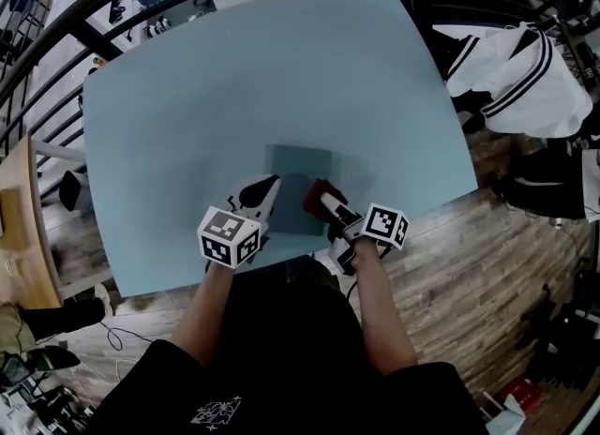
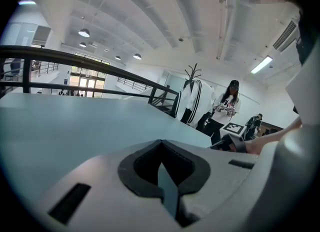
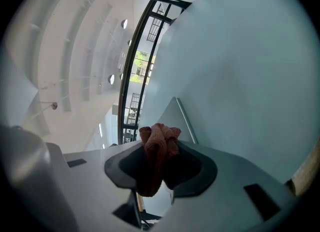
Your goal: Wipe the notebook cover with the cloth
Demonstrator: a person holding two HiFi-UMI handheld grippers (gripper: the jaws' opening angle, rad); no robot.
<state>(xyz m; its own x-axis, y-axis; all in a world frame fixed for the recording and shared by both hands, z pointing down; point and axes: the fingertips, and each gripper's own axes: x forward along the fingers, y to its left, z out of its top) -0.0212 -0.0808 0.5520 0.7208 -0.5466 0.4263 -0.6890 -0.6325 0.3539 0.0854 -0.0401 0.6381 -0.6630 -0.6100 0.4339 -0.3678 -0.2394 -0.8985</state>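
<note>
Cloth [image 3: 158, 150] between the right gripper [image 1: 327, 205] jaws, at notebook [image 1: 296, 169] edge.

Dark grey-teal rectangular notebook [image 1: 302, 166]: near edge hidden under left gripper [image 1: 265, 187] and right gripper [image 1: 324, 202] in head view; only one corner shows in right gripper view.
Rust-red knitted cloth [image 1: 313, 193]: mostly hidden behind right gripper; lower end buried between its jaws.
Thin teal sliver between left gripper jaws: notebook or light blue table [image 1: 281, 67], cannot tell.
White black-striped jacket [image 1: 525, 77]: cut off at right edge.
</note>
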